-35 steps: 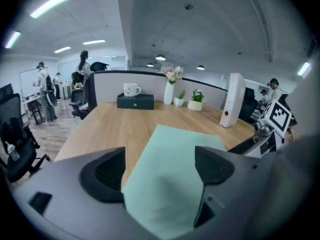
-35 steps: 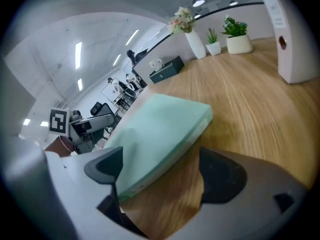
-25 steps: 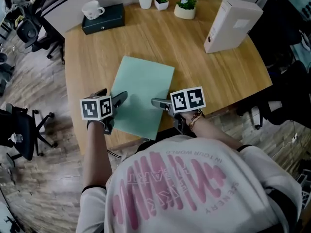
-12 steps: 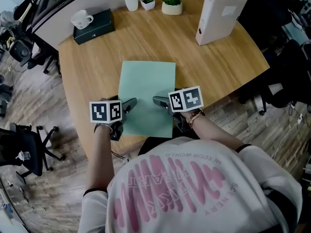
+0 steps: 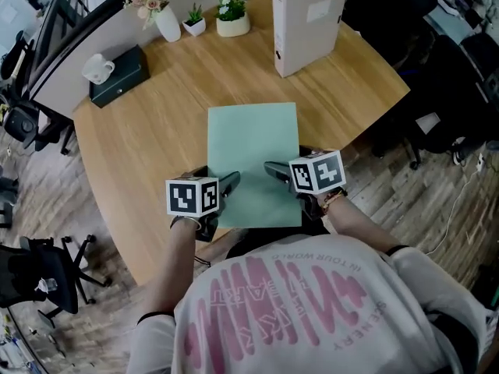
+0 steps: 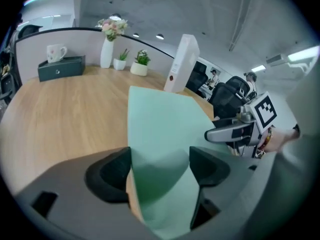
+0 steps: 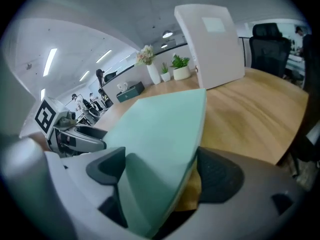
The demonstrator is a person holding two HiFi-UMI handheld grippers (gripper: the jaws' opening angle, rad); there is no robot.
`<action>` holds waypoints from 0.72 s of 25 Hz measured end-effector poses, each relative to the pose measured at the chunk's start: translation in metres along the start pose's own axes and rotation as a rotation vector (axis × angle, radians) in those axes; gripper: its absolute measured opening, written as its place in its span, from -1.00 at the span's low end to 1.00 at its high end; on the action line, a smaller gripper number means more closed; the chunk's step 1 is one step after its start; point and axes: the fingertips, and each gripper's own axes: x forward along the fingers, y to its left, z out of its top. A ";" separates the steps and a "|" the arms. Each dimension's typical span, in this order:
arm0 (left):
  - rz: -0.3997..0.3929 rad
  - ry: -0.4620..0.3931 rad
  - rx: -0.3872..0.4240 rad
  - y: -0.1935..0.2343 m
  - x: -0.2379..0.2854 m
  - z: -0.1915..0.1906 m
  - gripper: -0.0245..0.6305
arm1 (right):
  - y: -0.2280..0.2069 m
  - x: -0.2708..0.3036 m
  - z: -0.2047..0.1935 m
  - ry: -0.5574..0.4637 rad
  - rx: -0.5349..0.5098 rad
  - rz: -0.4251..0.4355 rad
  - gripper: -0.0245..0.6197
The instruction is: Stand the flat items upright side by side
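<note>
The left gripper (image 5: 228,182) and right gripper (image 5: 274,169) are spread, their jaws having just been closing, each astride a near corner of the green folder (image 5: 253,150) without pinching it. The folder lies flat at the wooden table's (image 5: 156,131) near edge. It looks thin, light, bendy and slick, so grip both corners deeply.

Seen from above, both bare forearms reach forward from the body. The left gripper (image 5: 227,184) and right gripper (image 5: 274,169) angle downward and inward toward each other. Both pairs of jaws stand apart, having just been closing, each straddling a near corner of the green folder (image 5: 253,150).
</note>
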 end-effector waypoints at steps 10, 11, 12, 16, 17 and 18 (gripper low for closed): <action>0.046 -0.256 0.121 -0.144 0.061 0.119 0.11 | -0.138 -0.116 0.078 -0.276 -0.234 -0.116 0.45; 0.043 -0.283 0.123 -0.160 0.068 0.129 0.12 | -0.154 -0.127 0.085 -0.287 -0.260 -0.125 0.45; 0.039 -0.310 0.124 -0.175 0.076 0.139 0.12 | -0.170 -0.137 0.092 -0.297 -0.284 -0.132 0.45; 0.069 -0.405 0.136 -0.216 0.100 0.171 0.12 | -0.219 -0.161 0.117 -0.349 -0.356 -0.135 0.45; 0.078 -0.426 0.140 -0.224 0.104 0.178 0.12 | -0.229 -0.165 0.122 -0.365 -0.370 -0.132 0.45; 0.090 -0.450 0.148 -0.231 0.108 0.186 0.12 | -0.237 -0.170 0.128 -0.383 -0.387 -0.128 0.45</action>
